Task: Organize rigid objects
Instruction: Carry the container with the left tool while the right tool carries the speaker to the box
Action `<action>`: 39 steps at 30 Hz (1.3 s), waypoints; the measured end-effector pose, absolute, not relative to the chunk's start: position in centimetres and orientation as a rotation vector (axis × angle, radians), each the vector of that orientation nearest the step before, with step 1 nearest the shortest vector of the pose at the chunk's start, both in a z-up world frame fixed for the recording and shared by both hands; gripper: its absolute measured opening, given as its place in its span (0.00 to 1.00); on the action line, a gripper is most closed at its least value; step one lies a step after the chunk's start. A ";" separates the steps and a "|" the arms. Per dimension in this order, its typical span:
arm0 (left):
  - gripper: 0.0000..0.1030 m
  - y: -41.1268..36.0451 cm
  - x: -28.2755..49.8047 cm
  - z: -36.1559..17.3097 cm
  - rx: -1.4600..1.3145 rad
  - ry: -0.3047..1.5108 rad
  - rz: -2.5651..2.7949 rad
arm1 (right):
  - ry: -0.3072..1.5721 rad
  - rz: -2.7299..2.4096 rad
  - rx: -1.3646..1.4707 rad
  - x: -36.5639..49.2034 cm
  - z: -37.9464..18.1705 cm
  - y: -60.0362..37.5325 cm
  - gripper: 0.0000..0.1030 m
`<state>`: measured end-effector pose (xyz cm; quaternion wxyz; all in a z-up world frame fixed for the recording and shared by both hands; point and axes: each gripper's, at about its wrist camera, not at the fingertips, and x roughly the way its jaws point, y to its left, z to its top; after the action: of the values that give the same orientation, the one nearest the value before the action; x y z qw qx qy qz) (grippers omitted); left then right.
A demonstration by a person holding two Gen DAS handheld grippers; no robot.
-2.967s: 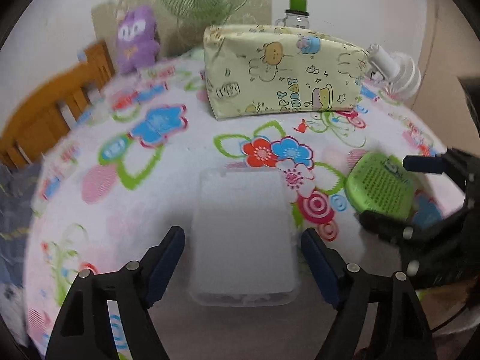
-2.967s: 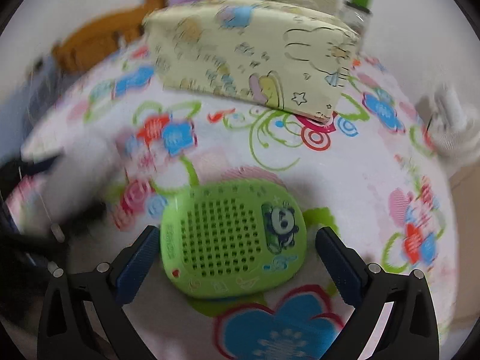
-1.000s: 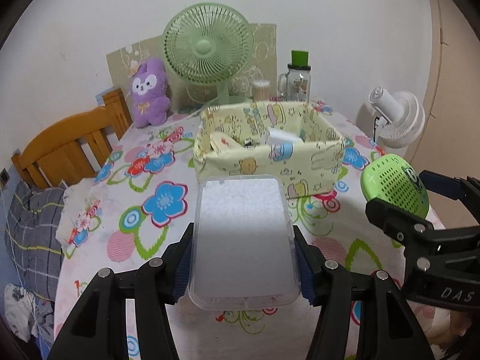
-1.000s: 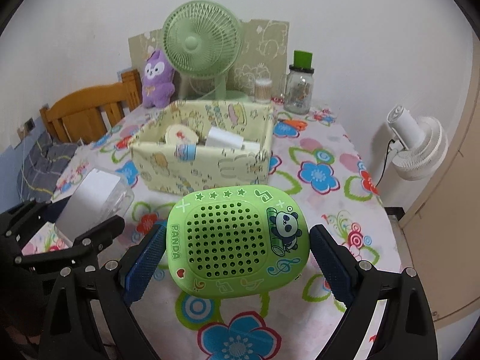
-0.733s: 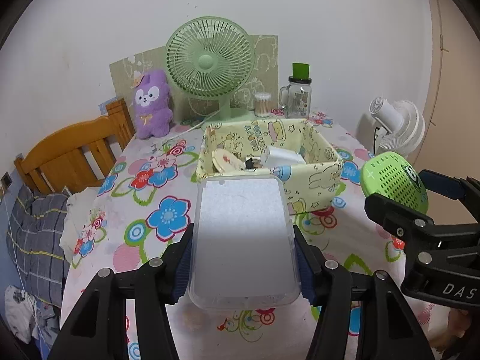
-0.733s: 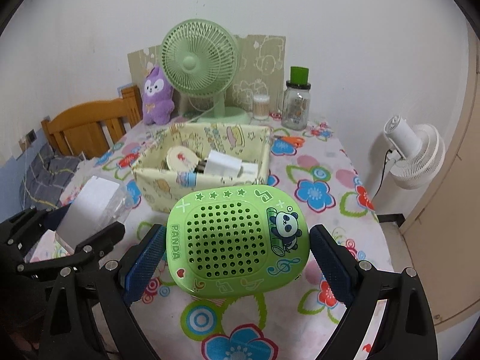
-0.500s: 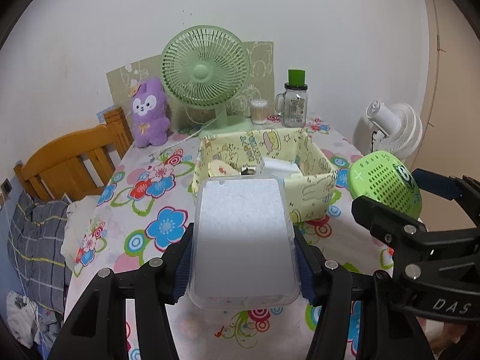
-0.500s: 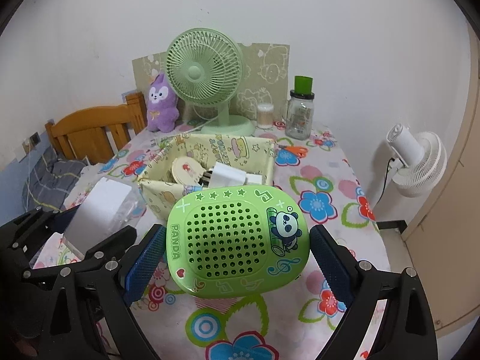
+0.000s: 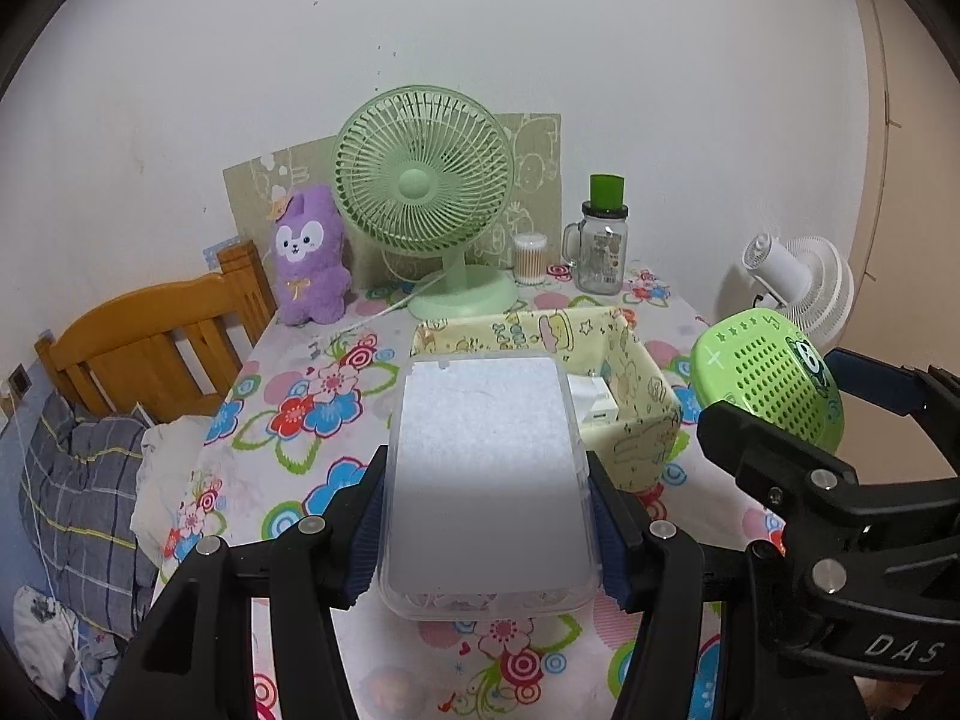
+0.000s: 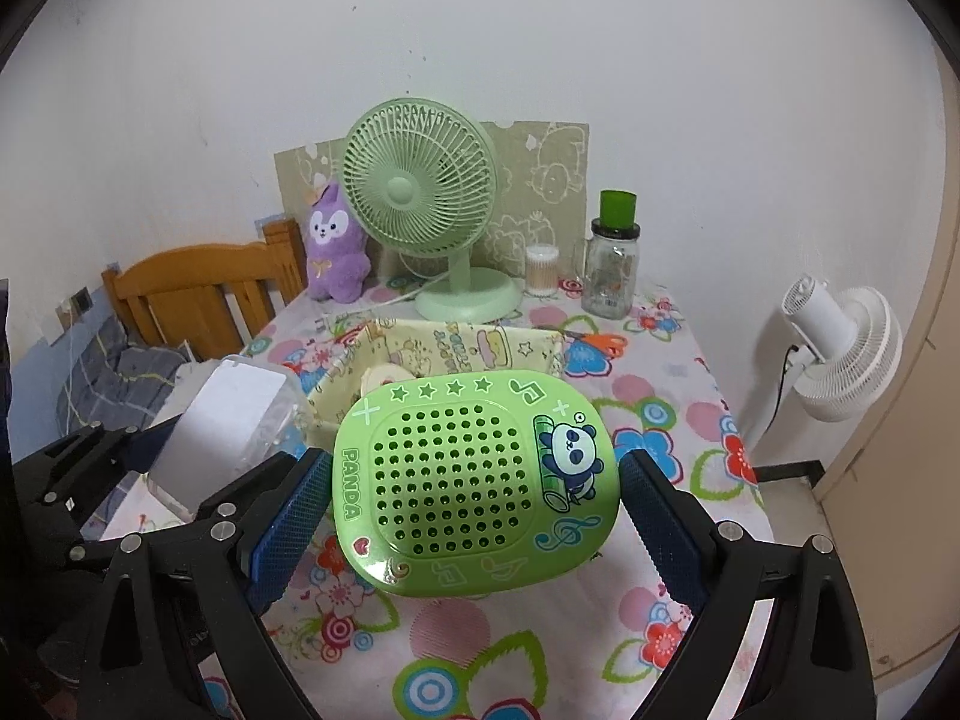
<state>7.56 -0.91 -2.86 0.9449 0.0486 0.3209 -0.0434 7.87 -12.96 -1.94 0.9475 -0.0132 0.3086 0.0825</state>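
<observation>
My left gripper [image 9: 487,516] is shut on a clear plastic box [image 9: 486,480] and holds it in the air in front of the yellow fabric bin [image 9: 636,384]. My right gripper [image 10: 474,516] is shut on a green panda case [image 10: 474,474] with a perforated face, also lifted above the table. The case shows in the left wrist view [image 9: 768,384] to the right of the bin. The clear box shows at the left of the right wrist view [image 10: 222,420]. The bin [image 10: 456,342] holds a white block and a round item, partly hidden.
A green desk fan [image 9: 423,204], a purple plush [image 9: 309,258], a cotton-swab jar [image 9: 531,258] and a glass jar with green lid [image 9: 603,240] stand at the table's back. Orange scissors [image 10: 603,341] lie right of the bin. A white fan [image 10: 840,354] and a wooden chair [image 9: 150,342] flank the table.
Both grippers closed on their objects, lifted them off the floral tablecloth and rose higher; over the last second the bin has shifted lower and closer behind the held objects.
</observation>
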 end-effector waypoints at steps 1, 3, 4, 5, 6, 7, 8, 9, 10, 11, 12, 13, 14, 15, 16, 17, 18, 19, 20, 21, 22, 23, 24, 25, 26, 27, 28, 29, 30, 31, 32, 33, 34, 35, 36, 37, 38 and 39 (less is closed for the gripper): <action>0.59 -0.9 7.7 -2.8 0.099 0.652 -0.089 | 0.627 0.168 -0.025 8.1 -1.9 -13.1 0.93; 0.59 -1.0 8.2 -2.7 0.100 0.652 -0.089 | 0.628 0.166 -0.019 8.6 -1.8 -13.2 0.93; 0.59 -1.0 8.5 -2.7 0.101 0.653 -0.089 | 0.629 0.164 -0.017 8.8 -1.8 -13.2 0.93; 0.59 -1.0 8.7 -2.7 0.100 0.654 -0.089 | 0.631 0.162 -0.015 9.0 -1.8 -13.2 0.93; 0.59 -1.0 9.1 -2.7 0.100 0.656 -0.091 | 0.633 0.159 -0.013 9.3 -1.8 -13.3 0.93; 0.59 -1.1 9.3 -2.7 0.101 0.658 -0.093 | 0.635 0.153 -0.011 9.7 -1.9 -13.3 0.93; 0.59 -1.2 9.6 -2.8 0.102 0.660 -0.095 | 0.636 0.148 -0.009 9.9 -1.9 -13.4 0.93; 0.59 -1.4 10.0 -2.8 0.103 0.661 -0.097 | 0.637 0.144 -0.008 10.1 -1.9 -13.4 0.93; 0.59 -1.5 10.2 -2.9 0.104 0.662 -0.099 | 0.639 0.137 -0.005 10.5 -2.0 -13.5 0.93; 0.59 -1.6 10.5 -2.9 0.104 0.661 -0.101 | 0.640 0.132 -0.002 10.7 -2.0 -13.6 0.93; 0.59 -1.7 10.8 -2.9 0.103 0.658 -0.101 | 0.642 0.127 0.003 11.0 -2.1 -13.6 0.93; 0.59 -1.8 11.1 -2.9 0.101 0.658 -0.104 | 0.643 0.123 0.008 11.3 -2.1 -13.7 0.93; 0.59 -1.9 11.5 -2.9 0.096 0.662 -0.110 | 0.644 0.118 0.011 11.5 -2.1 -13.8 0.93; 0.59 -1.9 11.8 -3.0 0.092 0.663 -0.112 | 0.645 0.113 0.013 11.8 -2.2 -13.7 0.93; 0.59 -2.0 12.0 -3.0 0.092 0.663 -0.113 | 0.646 0.109 0.013 12.1 -2.2 -13.7 0.93; 0.59 -2.0 12.2 -3.1 0.093 0.664 -0.114 | 0.645 0.105 0.011 12.3 -2.2 -13.6 0.93; 0.59 -2.1 12.5 -3.1 0.093 0.666 -0.116 | 0.645 0.103 0.011 12.5 -2.2 -13.6 0.93; 0.59 -2.1 12.8 -3.2 0.093 0.668 -0.117 | 0.646 0.100 0.011 12.8 -2.3 -13.6 0.93; 0.59 -2.1 13.1 -3.2 0.094 0.670 -0.117 | 0.647 0.098 0.011 13.1 -2.4 -13.6 0.93; 0.59 -2.1 13.4 -3.3 0.094 0.672 -0.115 | 0.649 0.096 0.013 13.3 -2.5 -13.6 0.93; 0.59 -2.1 13.7 -3.4 0.095 0.673 -0.115 | 0.652 0.093 0.014 13.7 -2.6 -13.6 0.93; 0.59 -2.1 13.9 -3.5 0.093 0.675 -0.115 | 0.654 0.092 0.016 14.0 -2.6 -13.6 0.93; 0.59 -2.1 14.3 -3.5 0.090 0.676 -0.115 | 0.655 0.092 0.018 14.3 -2.7 -13.6 0.93; 0.59 -2.0 14.5 -3.6 0.089 0.676 -0.116 | 0.657 0.090 0.019 14.6 -2.8 -13.6 0.93; 0.59 -2.0 14.8 -3.7 0.087 0.675 -0.116 | 0.658 0.089 0.020 14.9 -2.9 -13.6 0.93; 0.59 -1.9 15.1 -3.8 0.083 0.674 -0.118 | 0.659 0.089 0.019 15.1 -2.9 -13.5 0.93; 0.59 -1.9 15.4 -3.9 0.079 0.675 -0.120 | 0.659 0.090 0.019 15.4 -3.0 -13.5 0.93; 0.59 -1.8 15.9 -4.1 0.074 0.679 -0.119 | 0.661 0.091 0.019 15.8 -3.2 -13.4 0.93; 0.59 -1.7 16.2 -4.3 0.071 0.685 -0.118 | 0.665 0.091 0.019 16.3 -3.5 -13.4 0.93; 0.59 -1.7 16.6 -4.5 0.069 0.690 -0.118 | 0.667 0.092 0.020 16.5 -3.6 -13.4 0.93; 0.59 -1.7 16.9 -4.7 0.069 0.696 -0.118 | 0.673 0.095 0.021 16.9 -3.8 -13.3 0.93; 0.59 -1.7 17.2 -4.9 0.070 0.701 -0.118 | 0.680 0.099 0.022 17.4 -4.1 -13.3 0.93; 0.59 -1.7 17.5 -5.1 0.071 0.705 -0.116 | 0.684 0.101 0.022 17.6 -4.3 -13.2 0.93; 0.59 -1.7 17.7 -5.3 0.072 0.709 -0.115 | 0.689 0.104 0.025 18.0 -4.5 -13.2 0.93; 0.59 -1.7 17.9 -5.6 0.071 0.715 -0.115 | 0.694 0.106 0.025 18.3 -4.7 -13.1 0.93; 0.59 -1.7 18.2 -5.8 0.070 0.720 -0.116 | 0.700 0.107 0.026 18.6 -5.0 -13.1 0.93; 0.59 -1.7 18.5 -6.0 0.070 0.723 -0.117 | 0.707 0.107 0.026 19.0 -5.3 -13.1 0.93; 0.59 -1.7 18.8 -6.2 0.071 0.728 -0.118 | 0.712 0.107 0.025 19.3 -5.5 -13.0 0.93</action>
<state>18.79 -1.68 -6.24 0.9321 0.0346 0.3559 -0.0579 19.28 -12.97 -5.46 0.9359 0.0121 0.3482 0.0522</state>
